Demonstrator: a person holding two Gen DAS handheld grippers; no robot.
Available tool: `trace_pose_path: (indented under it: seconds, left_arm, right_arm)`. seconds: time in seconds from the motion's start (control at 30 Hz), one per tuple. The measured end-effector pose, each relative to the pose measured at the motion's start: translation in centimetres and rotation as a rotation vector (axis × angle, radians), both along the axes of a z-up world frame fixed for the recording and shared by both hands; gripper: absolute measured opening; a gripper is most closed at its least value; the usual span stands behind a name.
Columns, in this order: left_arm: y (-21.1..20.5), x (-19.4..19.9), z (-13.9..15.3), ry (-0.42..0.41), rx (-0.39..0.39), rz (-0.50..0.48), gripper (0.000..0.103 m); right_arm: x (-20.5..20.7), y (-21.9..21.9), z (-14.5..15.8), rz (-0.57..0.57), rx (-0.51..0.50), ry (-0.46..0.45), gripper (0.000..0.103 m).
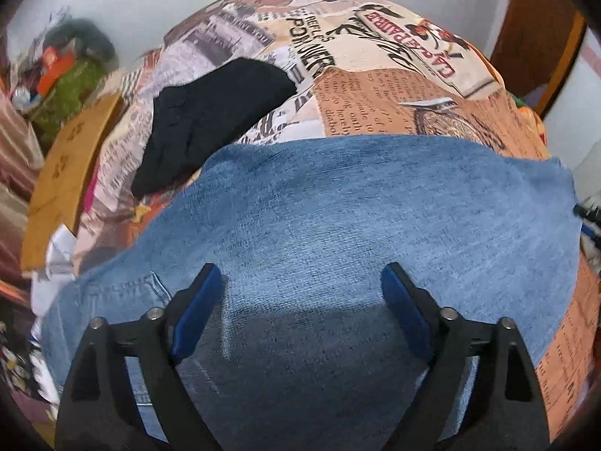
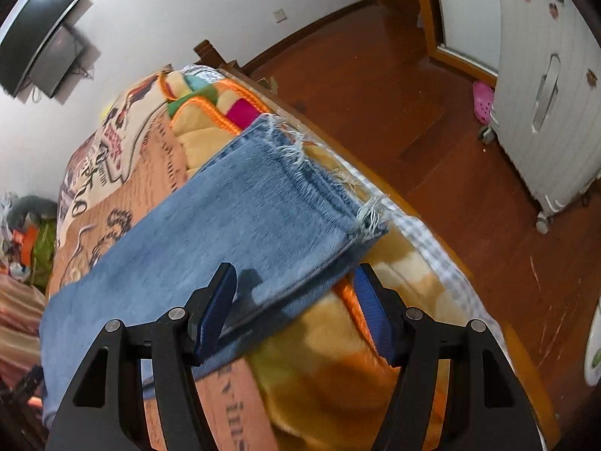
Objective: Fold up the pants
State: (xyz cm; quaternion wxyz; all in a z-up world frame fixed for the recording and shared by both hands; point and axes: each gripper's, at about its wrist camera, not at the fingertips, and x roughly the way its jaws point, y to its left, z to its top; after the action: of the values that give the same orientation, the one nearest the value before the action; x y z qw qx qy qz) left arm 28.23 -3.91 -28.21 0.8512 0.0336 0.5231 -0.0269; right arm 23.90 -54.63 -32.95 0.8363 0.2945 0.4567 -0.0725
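Left wrist view recorded the bed (image 1: 375,86) as the largest item, covered with a newspaper-print spread (image 1: 233,45) in cream, orange and grey. The pants (image 1: 338,218), blue denim, lay flat across the near half of that spread and filled most of the lower frame. A black garment (image 1: 210,116) lay on the spread beyond the pants, to the left, apart from the denim edge or just meeting it; contact could not be confirmed. A wooden board (image 1: 64,173) stood at the bed's left side, with blurred clutter behind it.

The left claw (image 1: 300,285) was positioned over the denim with its blue-padded fingers (image 1: 199,308) spread wide and nothing between them. Whether the tips touched the cloth could not be determined.

Right wrist view showed the same bed (image 2: 413,233) running diagonally, with a wooden floor (image 2: 375,86) to its right and a white cabinet (image 2: 544,94) at the far right. A dark wall-mounted screen (image 2: 37,30) was noted at upper left. A pink shoe (image 2: 482,99) lay on the floor beside the cabinet.

The pants (image 2: 225,225) ended in a frayed hem (image 2: 323,173) near the bed's right edge, lying over an orange-trimmed blanket (image 2: 210,112). The right claw (image 2: 295,289) was open, its fingers (image 2: 214,315) straddling the lower edge of the leg, gripping nothing.
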Motion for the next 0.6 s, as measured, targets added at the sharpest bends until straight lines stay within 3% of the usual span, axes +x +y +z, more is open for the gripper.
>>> trace_pose_path:
  seconds: [0.1, 0.17, 0.33, 0.6]
  left_arm:
    - [1.1, 0.4, -0.6, 0.028, -0.077, 0.044, 0.1]
    - [1.5, 0.5, -0.9, 0.041, -0.116, 0.06, 0.101]
    - [1.1, 0.2, -0.8, 0.03, -0.094, 0.059, 0.101]
    - [0.6, -0.5, 0.0, 0.05, -0.103, 0.027, 0.101]
  right_arm:
    - [0.3, -0.7, -0.7, -0.016, 0.047, -0.009, 0.061]
    - [0.4, -1.3, -0.8, -0.037, 0.06, -0.025, 0.048]
    - [0.5, -1.4, -0.1, -0.047, 0.036, -0.057, 0.012]
    - [-0.3, 0.1, 5.1, -0.012, -0.08, -0.168, 0.008]
